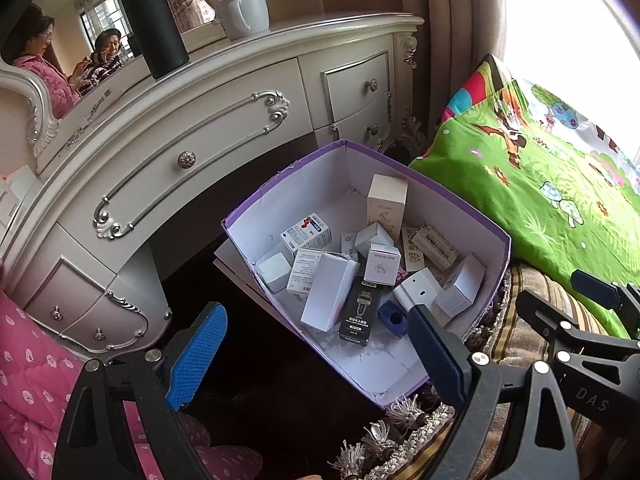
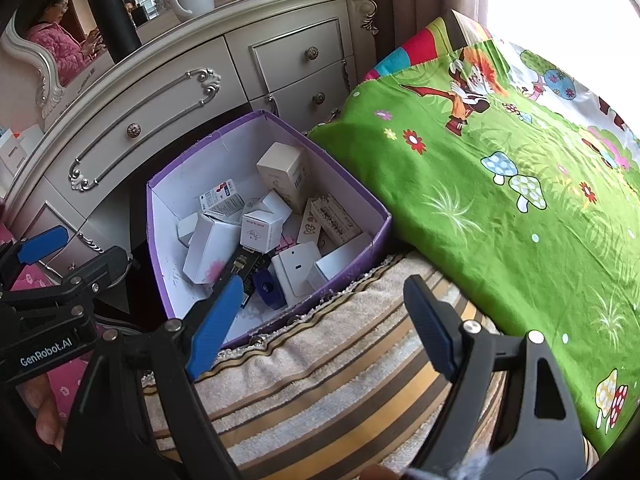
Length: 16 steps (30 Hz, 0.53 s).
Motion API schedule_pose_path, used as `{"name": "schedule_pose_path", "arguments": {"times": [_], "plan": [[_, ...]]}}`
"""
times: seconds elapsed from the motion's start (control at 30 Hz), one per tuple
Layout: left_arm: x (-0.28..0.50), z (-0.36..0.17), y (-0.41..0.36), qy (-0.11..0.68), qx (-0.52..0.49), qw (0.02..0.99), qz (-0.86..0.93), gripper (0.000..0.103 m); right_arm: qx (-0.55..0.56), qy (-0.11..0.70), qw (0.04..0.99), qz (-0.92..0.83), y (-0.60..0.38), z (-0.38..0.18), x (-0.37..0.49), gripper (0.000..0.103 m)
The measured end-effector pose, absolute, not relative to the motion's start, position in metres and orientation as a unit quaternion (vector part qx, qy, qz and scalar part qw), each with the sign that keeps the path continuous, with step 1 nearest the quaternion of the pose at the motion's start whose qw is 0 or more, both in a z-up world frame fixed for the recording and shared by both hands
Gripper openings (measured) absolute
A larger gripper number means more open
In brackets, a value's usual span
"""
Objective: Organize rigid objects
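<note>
A purple cardboard box (image 1: 490, 236) (image 2: 376, 224) with white inside stands between the dresser and the bed. It holds several small cartons: white ones (image 1: 328, 292), a black one (image 1: 358, 312), a tall cream one (image 1: 386, 204) (image 2: 284, 170), and a blue block (image 1: 394, 318) (image 2: 266, 288). My left gripper (image 1: 316, 356) is open and empty, just above the box's near corner; it also shows in the right wrist view (image 2: 44, 246). My right gripper (image 2: 324, 328) is open and empty over the striped cover, right of the box; it also shows in the left wrist view (image 1: 592, 294).
A cream dresser (image 1: 224, 128) with drawers stands behind the box, with a black flask (image 1: 154, 24) and a white mug (image 1: 244, 12) on top. A green cartoon quilt (image 2: 500, 184) covers the bed on the right. A striped fringed cover (image 2: 320, 392) lies under the box. A pink quilt (image 1: 32, 376) lies at left.
</note>
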<state>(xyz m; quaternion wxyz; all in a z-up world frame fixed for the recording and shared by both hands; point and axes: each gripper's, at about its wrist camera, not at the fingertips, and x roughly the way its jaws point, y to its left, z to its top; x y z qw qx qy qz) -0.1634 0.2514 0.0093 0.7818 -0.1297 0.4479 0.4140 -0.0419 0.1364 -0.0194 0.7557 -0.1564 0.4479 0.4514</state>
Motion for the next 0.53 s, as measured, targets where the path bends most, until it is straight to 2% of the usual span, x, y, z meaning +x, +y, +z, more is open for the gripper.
{"name": "schedule_pose_path", "arguments": {"times": [0.53], "plan": [[-0.165, 0.0103, 0.2505, 0.433, -0.139, 0.792, 0.407, 0.093, -0.16, 0.449, 0.754, 0.451, 0.1364, -0.0221, -0.0429, 0.085]]}}
